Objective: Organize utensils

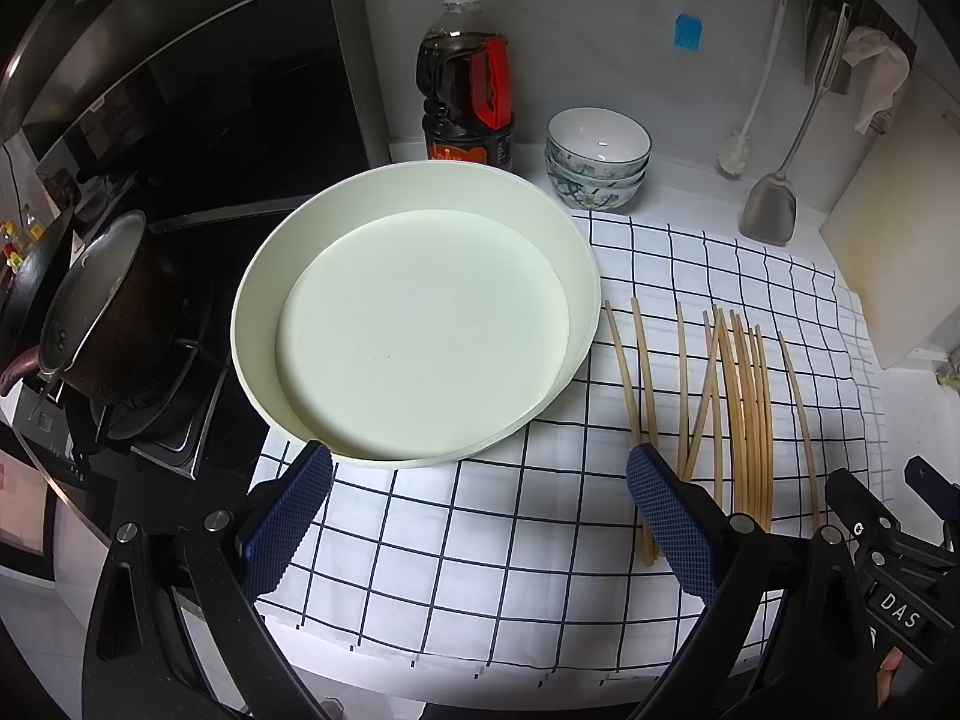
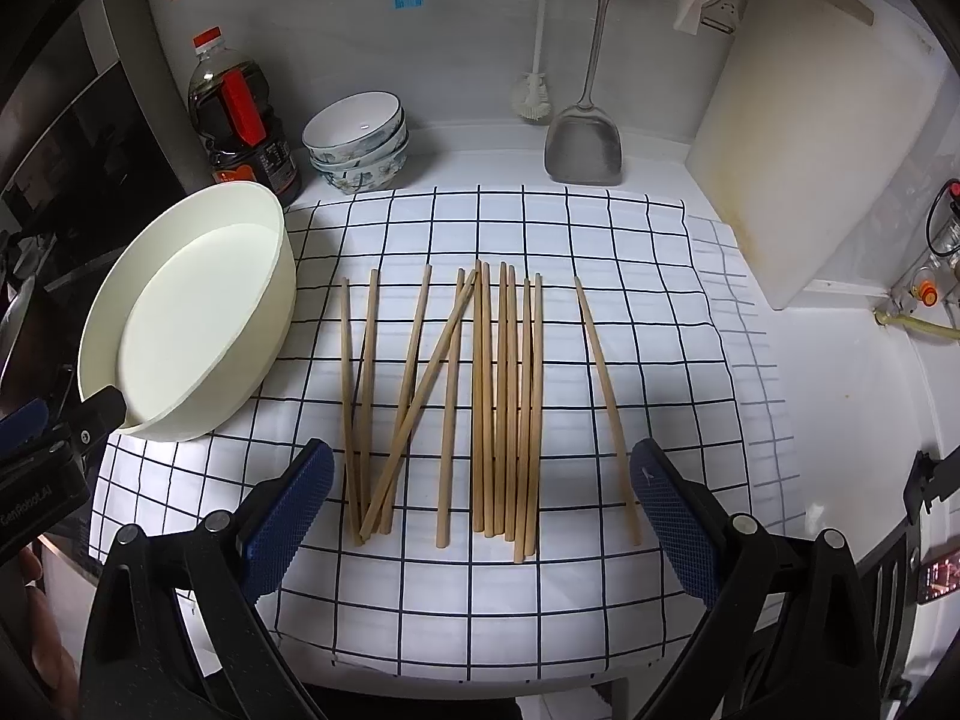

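Observation:
Several wooden chopsticks (image 2: 504, 402) lie spread on a white checked cloth (image 2: 540, 600); they also show in the left wrist view (image 1: 744, 414). A round pale basin (image 1: 414, 324) stands empty at the cloth's left edge, also seen in the right wrist view (image 2: 192, 324). My left gripper (image 1: 480, 480) is open and empty, just in front of the basin's near rim. My right gripper (image 2: 483, 480) is open and empty, its fingers either side of the chopsticks' near ends, above the cloth.
A soy sauce bottle (image 1: 468, 84) and stacked bowls (image 1: 597, 156) stand behind the basin. A metal spatula (image 2: 582, 138), a brush and a white cutting board (image 2: 822, 132) lean at the back right. A pot (image 1: 102, 306) sits on the stove left.

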A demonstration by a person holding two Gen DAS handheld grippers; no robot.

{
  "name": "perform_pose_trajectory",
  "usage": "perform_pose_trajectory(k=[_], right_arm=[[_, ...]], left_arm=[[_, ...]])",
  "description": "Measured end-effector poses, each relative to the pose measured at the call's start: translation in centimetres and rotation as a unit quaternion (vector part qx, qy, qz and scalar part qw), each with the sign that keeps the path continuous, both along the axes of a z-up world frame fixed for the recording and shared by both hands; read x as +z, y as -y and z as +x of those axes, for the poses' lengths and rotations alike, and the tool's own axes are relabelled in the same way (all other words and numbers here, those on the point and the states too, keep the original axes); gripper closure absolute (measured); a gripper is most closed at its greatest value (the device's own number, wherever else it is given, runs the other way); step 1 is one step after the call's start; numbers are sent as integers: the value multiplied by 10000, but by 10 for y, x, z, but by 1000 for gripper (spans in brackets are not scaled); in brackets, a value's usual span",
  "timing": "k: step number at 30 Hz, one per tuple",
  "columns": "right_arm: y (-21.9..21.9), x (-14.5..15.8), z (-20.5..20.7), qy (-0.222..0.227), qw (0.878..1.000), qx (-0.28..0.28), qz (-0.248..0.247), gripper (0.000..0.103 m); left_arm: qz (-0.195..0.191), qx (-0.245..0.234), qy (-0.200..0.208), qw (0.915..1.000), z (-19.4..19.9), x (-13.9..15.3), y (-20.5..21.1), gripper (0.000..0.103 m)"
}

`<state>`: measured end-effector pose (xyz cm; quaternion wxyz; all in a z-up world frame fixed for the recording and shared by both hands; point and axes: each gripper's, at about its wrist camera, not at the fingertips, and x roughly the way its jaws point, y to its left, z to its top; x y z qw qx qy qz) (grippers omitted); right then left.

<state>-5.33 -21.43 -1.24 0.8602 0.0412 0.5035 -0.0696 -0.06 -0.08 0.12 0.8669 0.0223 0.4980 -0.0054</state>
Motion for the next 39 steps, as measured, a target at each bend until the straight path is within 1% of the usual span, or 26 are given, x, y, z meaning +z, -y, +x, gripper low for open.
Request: perform_pose_trajectory(k=[10,15,19,25,30,34,37,39], right_arm=[[-2,-4,0,-64,10000,-38,23,8],[1,-8,-5,-63,9999,-99,53,8],[9,-16,-13,-19,9993,-252,262,8],[30,-35,-24,-159,9976,-434,513,8],[53,-45,-35,-39,9990,-349,278,8],[77,-58,-42,284,9988,-41,392,8],[90,-77,-36,276,9986,228,389,9],[98,-85,-32,287,9981,284,461,9]], left_arm=[[-2,-50,-3,10000,-1,-4,-5,6],[34,-241,40,9997,-3,-12,0,6],[39,-433,117,9990,-6,-19,6,6],[-98,-804,133,9966,-12,-38,23,6],[-221,-908,184,9955,-16,-55,49,6],[-377,-767,248,9960,-14,-72,68,6],[-311,-496,290,9979,-8,-83,75,6],[-308,-347,366,9983,-7,-88,76,6]])
